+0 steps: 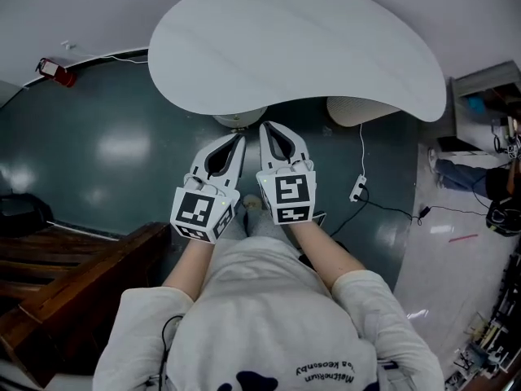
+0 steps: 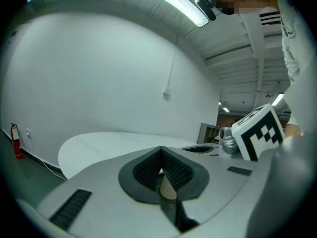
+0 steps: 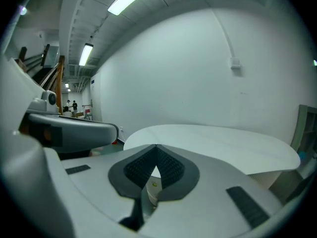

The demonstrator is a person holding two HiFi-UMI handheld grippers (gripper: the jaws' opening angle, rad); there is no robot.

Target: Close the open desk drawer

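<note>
No desk drawer shows in any view. A white, kidney-shaped table top [image 1: 293, 47] lies ahead of me, seen also in the left gripper view [image 2: 114, 143] and the right gripper view [image 3: 223, 143]. Both grippers are held side by side in front of the person's body, near the table's front edge and level with its top. My left gripper [image 1: 237, 138] has its jaws shut, tips meeting, with nothing between them [image 2: 159, 149]. My right gripper [image 1: 264, 126] is shut and empty too [image 3: 156, 147]. The right gripper's marker cube [image 2: 257, 133] shows in the left gripper view.
Two round pale pedestals [image 1: 240, 119] [image 1: 358, 108] stand under the table. Dark wooden steps [image 1: 73, 275] are at lower left, a red fire extinguisher [image 1: 55, 72] by the wall. A white power strip [image 1: 358, 188] and cables lie on the dark floor; shelving [image 1: 480, 104] is at right.
</note>
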